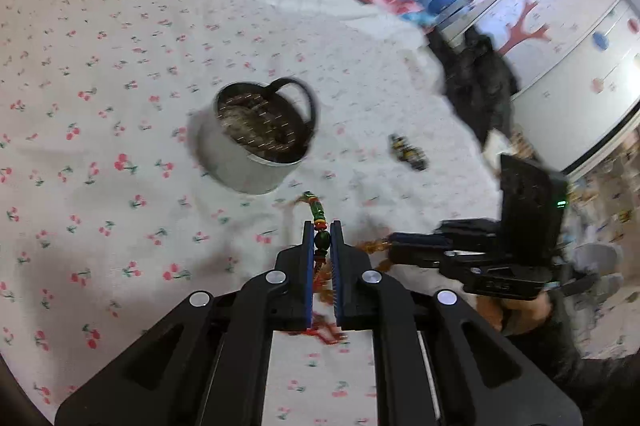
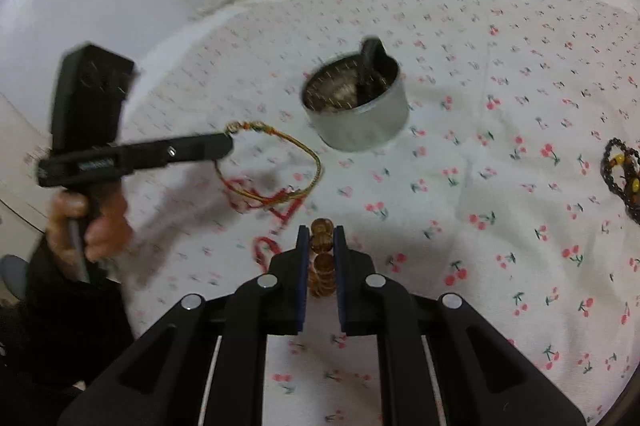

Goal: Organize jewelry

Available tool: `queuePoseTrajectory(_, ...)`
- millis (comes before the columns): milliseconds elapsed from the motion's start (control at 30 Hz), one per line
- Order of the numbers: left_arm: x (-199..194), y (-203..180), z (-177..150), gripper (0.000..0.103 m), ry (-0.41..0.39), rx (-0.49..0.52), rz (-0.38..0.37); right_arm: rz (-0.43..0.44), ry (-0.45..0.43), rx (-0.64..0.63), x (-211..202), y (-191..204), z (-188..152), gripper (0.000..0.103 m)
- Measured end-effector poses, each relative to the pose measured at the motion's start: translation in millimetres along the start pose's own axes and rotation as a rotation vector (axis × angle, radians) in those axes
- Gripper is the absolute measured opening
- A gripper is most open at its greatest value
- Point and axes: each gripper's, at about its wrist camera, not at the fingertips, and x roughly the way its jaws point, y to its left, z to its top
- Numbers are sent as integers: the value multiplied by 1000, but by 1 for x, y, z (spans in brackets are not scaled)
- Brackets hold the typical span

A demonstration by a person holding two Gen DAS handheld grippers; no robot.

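My black jaws carry blue pads; I see amber beads (image 2: 322, 250), a green-beaded red-and-gold cord bracelet (image 1: 321, 226), a silver tin (image 1: 256, 134), and a white sheet (image 2: 480, 186) with red cherries.

The left gripper (image 1: 322, 226) rises from the bottom centre, its jaws pinched on a beaded cord bracelet (image 1: 319, 213) with green beads. Just above and left of it, a round grey basket (image 1: 256, 138) with a dark handle sits on the cherry-print sheet (image 1: 100, 106). At right, the right gripper (image 1: 394, 246) grips amber beads (image 1: 374, 247). A dark bracelet (image 1: 408, 152) lies on the sheet right of the basket.
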Motion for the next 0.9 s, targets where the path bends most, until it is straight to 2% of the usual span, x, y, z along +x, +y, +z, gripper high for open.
queuePoseTrajectory(33,-3,-1,2,7,-4,8,-25,50,-12,10,-1,-3,5,13)
queuePoseTrajectory(67,-3,-3,1,7,1,28,8,91,-33,18,-6,-2,7,13)
queuePoseTrajectory(100,-3,-4,1,7,7,46,51,90,-42,21,-8,-3,9,13)
queuePoseTrajectory(167,-14,-5,1,7,-27,-12,-119,98,-49,45,-10,-7,10,13)
queuePoseTrajectory(233,-18,-18,2,7,-34,90,-11,100,-60,50,-13,-8,11,13)
queuePoseTrajectory(267,-14,-12,2,7,-21,64,4,95,-60,47,-13,-9,12,13)
queuePoseTrajectory(300,-13,-4,2,7,-24,8,-44,128,-66,62,-14,-10,13,13)
queuePoseTrajectory(333,-15,-4,2,7,-29,4,-60,151,-75,69,-16,-9,12,13)
queuePoseTrajectory(433,-24,-16,4,7,-57,50,-83,140,-78,58,-19,-7,13,13)
queuePoseTrajectory(533,-10,-10,2,7,-1,45,-3,114,-68,51,-16,-6,13,13)
queuePoseTrajectory(667,20,5,-1,7,97,56,197,109,-61,48,-14,-8,12,13)
queuePoseTrajectory(733,31,18,-2,8,122,25,235,119,-61,52,-12,-9,12,13)
queuePoseTrajectory(800,39,29,-1,15,128,3,250,132,-71,55,-15,-10,13,13)
queuePoseTrajectory(833,42,33,-1,19,136,-8,234,145,-82,56,-17,-10,13,13)
queuePoseTrajectory(900,52,40,-3,42,171,-37,201,162,-95,58,-21,-10,15,13)
